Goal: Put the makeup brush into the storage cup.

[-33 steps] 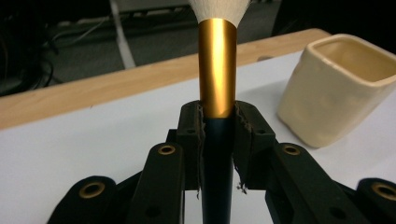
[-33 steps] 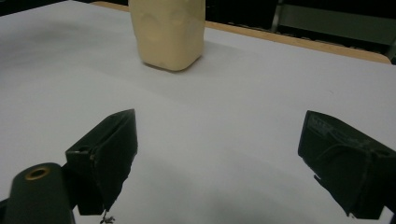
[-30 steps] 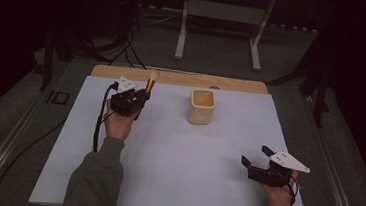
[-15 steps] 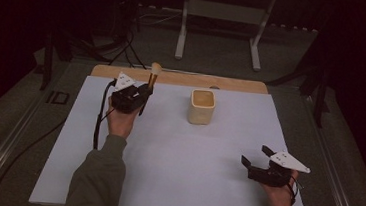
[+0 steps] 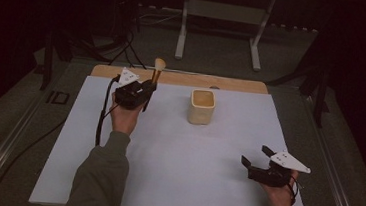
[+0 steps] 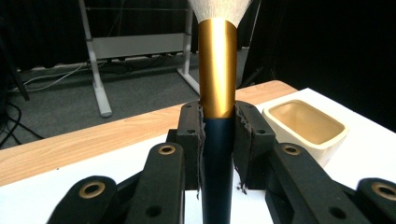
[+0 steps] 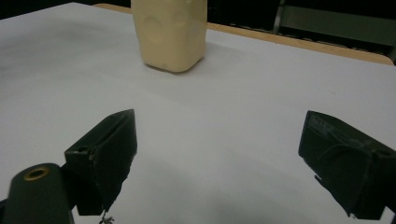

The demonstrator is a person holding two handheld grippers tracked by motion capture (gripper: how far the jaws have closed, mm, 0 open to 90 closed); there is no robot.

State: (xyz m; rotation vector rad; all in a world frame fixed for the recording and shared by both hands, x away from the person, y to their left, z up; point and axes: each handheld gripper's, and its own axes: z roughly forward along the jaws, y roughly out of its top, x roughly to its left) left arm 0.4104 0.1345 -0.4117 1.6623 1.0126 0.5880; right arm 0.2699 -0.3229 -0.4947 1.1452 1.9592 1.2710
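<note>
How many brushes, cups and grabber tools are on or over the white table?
Brushes: 1, the brush held upright in the left gripper
Cups: 1, the cream cup
Grippers: 2, left and the right gripper, which holds nothing
Total: 4

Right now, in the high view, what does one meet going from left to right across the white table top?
Left gripper holding the brush → cream cup → right gripper, jaws open and empty.
</note>
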